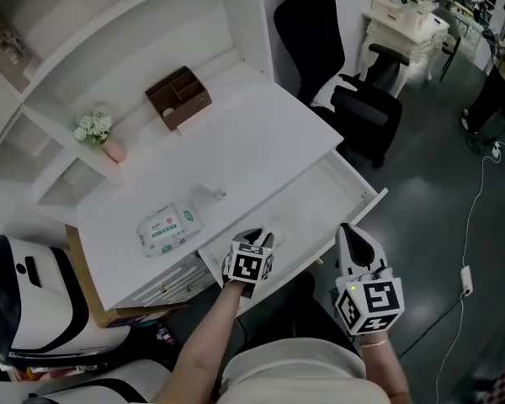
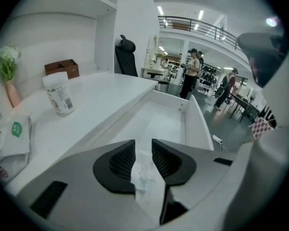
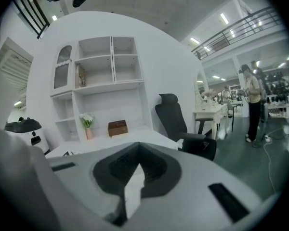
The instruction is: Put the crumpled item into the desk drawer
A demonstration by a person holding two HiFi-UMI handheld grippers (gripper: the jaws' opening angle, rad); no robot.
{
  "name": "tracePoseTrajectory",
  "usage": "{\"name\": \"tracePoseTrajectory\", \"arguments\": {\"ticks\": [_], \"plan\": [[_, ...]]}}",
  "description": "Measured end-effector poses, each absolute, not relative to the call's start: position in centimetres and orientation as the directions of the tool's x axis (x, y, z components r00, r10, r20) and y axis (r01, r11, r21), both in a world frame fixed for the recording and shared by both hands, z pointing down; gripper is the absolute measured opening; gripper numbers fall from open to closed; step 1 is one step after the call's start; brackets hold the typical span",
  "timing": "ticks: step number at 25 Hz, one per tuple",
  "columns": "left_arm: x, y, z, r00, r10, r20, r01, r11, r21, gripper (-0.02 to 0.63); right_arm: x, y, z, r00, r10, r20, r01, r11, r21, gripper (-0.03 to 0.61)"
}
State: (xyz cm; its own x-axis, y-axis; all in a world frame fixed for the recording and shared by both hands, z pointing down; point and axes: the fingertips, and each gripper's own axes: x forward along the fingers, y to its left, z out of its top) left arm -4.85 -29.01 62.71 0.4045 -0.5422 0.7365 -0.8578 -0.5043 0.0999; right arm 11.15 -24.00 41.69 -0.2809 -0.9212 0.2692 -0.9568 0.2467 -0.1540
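Where sighted along their own jaws, found the left tongs [image 2: 143,146] [image 1: 257,236] released: jaws parted, nothing pressed between the pads. Noted through the gap the crumpled item [image 2: 144,170], white, lying on the floor of the open drawer [image 2: 202,124] directly below, near the drawer's front end and, as far as can be judged, clear of both pads. In the head view, placed these tongs above the left end of the pulled-out drawer, pointing steeply down.

Found the right tongs [image 3: 136,148] [image 1: 351,234] clenched, tips meeting, gripping nothing. Held just in front of the drawer's front panel, towards its right end, well apart from the crumpled item and aimed roughly level at the shelving.

Beyond the drawer, recorded on the white worktop [image 1: 236,141]:
- a packet of wipes [image 1: 170,228] near the front edge, lying flat;
- a small labelled plastic cup [image 2: 59,94], upright, just behind the packet;
- a brown wooden box [image 1: 178,97] at the back, against the shelving;
- a pink vase of white flowers [image 1: 99,135] at the back left, upright.

Noted a black office chair [image 1: 337,66] off the far end of the worktop. Observed standing people [image 2: 191,73] in the distance in the left gripper view.
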Motion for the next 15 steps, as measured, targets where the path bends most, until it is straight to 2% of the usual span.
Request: {"name": "tracePoseTrajectory", "arguments": {"ticks": [15], "plan": [[-8.0, -28.2, 51.4, 0.419, -0.761, 0.494, -0.897, -0.430, 0.099, 0.040, 9.3, -22.6, 40.7, -0.299, -0.922, 0.245, -0.951, 0.268, -0.152, 0.002]]}}
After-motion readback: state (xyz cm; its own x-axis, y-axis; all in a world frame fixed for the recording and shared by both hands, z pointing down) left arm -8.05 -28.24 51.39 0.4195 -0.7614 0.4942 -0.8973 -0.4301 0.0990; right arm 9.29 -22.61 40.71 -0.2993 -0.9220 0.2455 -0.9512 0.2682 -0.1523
